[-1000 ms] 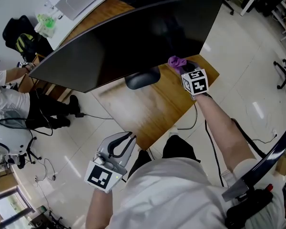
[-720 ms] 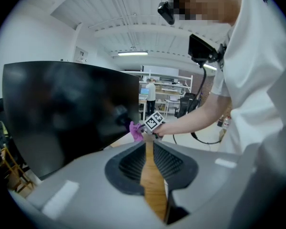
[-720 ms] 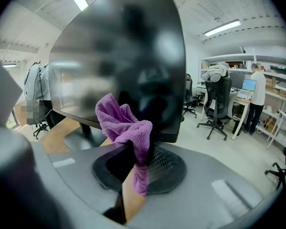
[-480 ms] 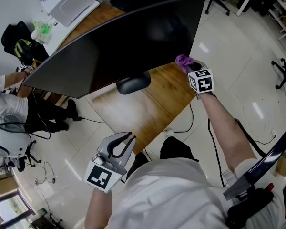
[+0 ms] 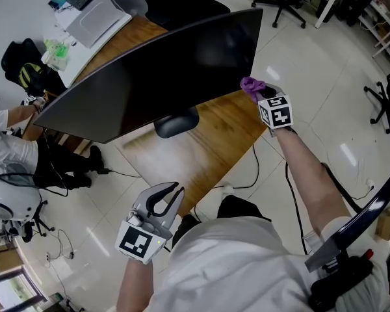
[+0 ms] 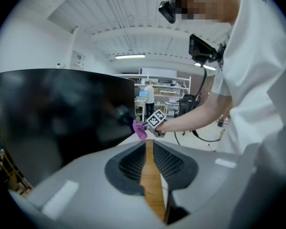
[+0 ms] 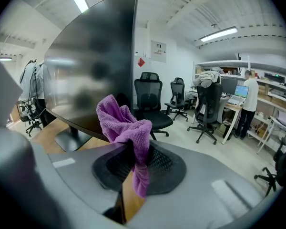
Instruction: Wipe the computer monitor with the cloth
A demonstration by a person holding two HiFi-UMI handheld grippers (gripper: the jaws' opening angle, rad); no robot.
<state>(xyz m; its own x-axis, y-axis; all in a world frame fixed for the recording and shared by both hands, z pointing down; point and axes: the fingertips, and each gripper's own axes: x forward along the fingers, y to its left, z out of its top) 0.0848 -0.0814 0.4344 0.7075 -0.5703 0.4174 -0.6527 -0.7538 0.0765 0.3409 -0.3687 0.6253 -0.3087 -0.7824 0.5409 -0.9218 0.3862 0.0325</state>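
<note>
A wide curved black monitor [image 5: 156,70] stands on a wooden desk [image 5: 214,142]. Its dark screen also fills the left of the left gripper view [image 6: 62,113] and of the right gripper view [image 7: 95,66]. My right gripper [image 5: 260,93] is shut on a purple cloth [image 5: 251,86], which sits at the monitor's lower right corner. The cloth [image 7: 124,123] bunches up above the jaws and hangs between them. My left gripper [image 5: 172,197] hangs low in front of the desk, shut, with nothing in it. From there I see the cloth [image 6: 139,129] against the screen's edge.
The monitor's oval foot [image 5: 175,123] rests mid-desk. A cable [image 5: 247,174] trails to the floor off the desk's near edge. A person [image 5: 6,148] sits at the left beside a black bag [image 5: 26,60]. A white device [image 5: 94,8] lies beyond the monitor. Office chairs [image 7: 152,99] stand behind.
My right gripper has slid the cloth rightward along the monitor's lower edge to its right corner. The left gripper has stayed where it was.
</note>
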